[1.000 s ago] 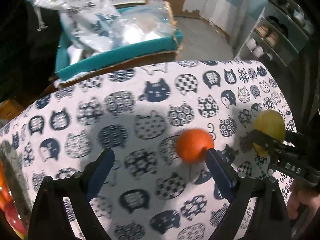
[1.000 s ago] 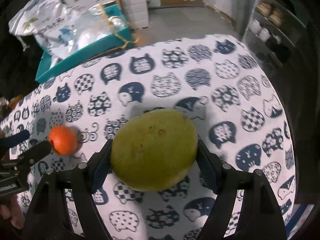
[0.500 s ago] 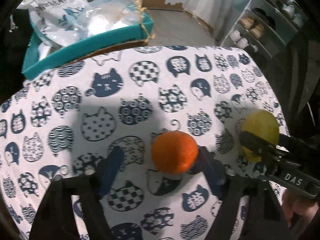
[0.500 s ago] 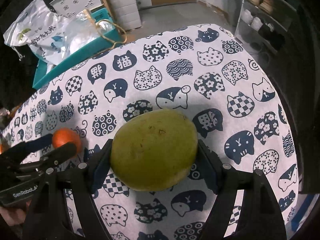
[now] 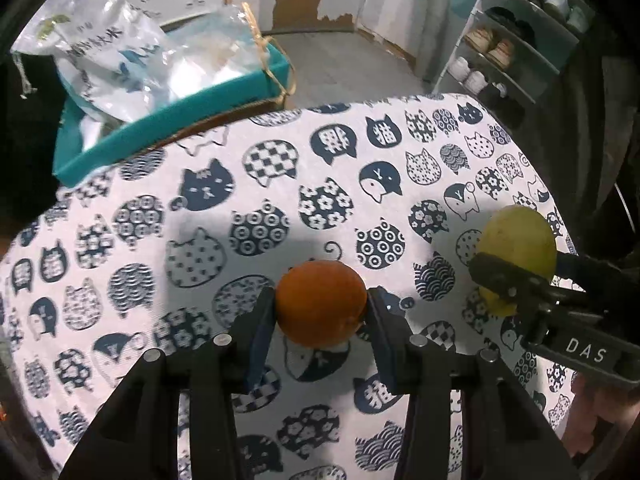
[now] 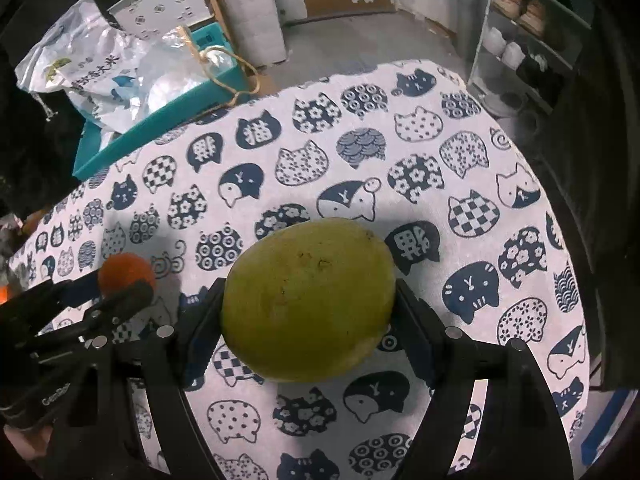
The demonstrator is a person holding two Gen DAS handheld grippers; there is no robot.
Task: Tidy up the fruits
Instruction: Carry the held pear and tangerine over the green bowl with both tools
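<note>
We see the left gripper (image 5: 321, 308) pinching an orange (image 5: 321, 304): its jaws have just been closing, and both blue pads (image 5: 259, 328) now press against the sides of the fruit. The orange sits low over the tablecloth (image 5: 200, 208), toward the near edge of the table; whether it touches the cloth we cannot tell

The right gripper (image 6: 308, 300) clamps a large green-yellow fruit (image 6: 308, 300), perhaps a mango, with a pad (image 6: 202, 328) tight against each side and the jaws spread wide around it. This fruit sits near the right edge of the table, well inside the far edge. In the left wrist view the same fruit (image 5: 516, 248) shows at the right with the black finger of the right gripper (image 5: 520, 280) across it. In the right wrist view the orange (image 6: 126, 270) shows at the left, between the fingers of the left gripper (image 6: 124, 280)

We count two fruits on the table, one orange and one green-yellow, and two grippers, each holding one fruit. The two fruits are near each other but apart, with bare cloth between them

The cloth is white with dark blue cat heads. Beyond the far left corner of the table stands one teal box (image 5: 168, 124) holding clear plastic bags (image 5: 120, 60). Past the far right corner we see one shelf rack (image 5: 520, 52) with shoes on it
</note>
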